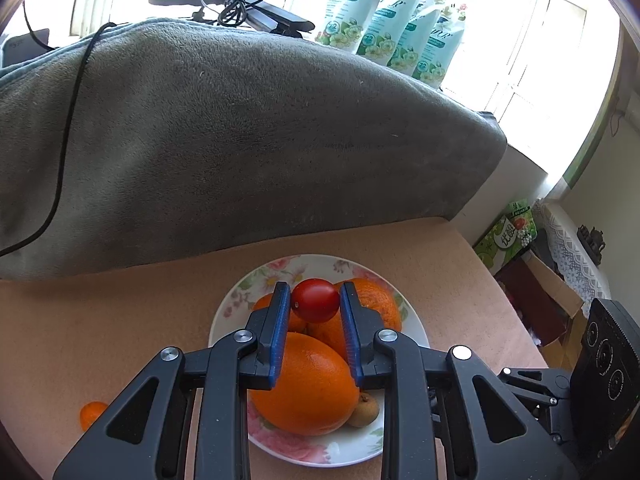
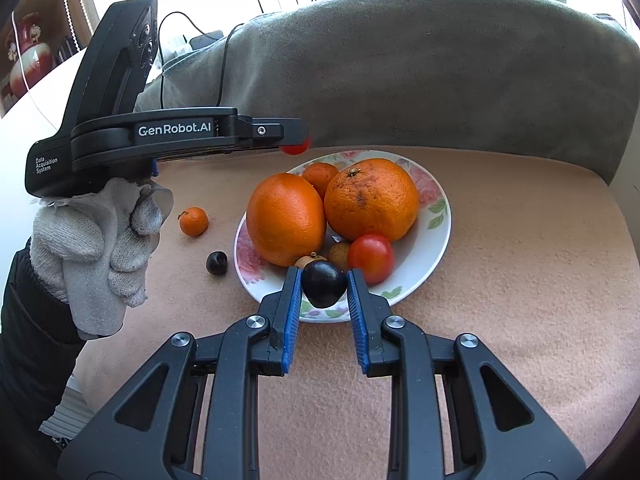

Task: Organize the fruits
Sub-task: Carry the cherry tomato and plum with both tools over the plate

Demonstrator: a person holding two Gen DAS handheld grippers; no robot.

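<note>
Peach felt tabletop [image 2: 500, 280], grey blanket-draped back behind it, bright window beyond. Both grippers are loaded above the floral white ceramic plate [image 2: 440, 216]. Left gripper [image 1: 315, 300] pinches a small red cherry tomato [image 1: 315, 300] between its blue pads, held over the plate's far side, above the oranges. Right gripper [image 2: 324, 284] clamps a dark purple grape-like fruit [image 2: 324, 284] at the near rim. Plate already holds two large oranges [image 2: 286, 218], a small mandarin [image 2: 319, 174], brownish longans [image 2: 339, 251] and another red tomato [image 2: 370, 258]. Advice: lower each into a gap, not onto an orange crown, or it'll likely roll off; part the pads only once it's seated. A loose small mandarin [image 2: 193, 221] and a second dark fruit [image 2: 216, 263] sit on the felt left of the plate, still to collect.
</note>
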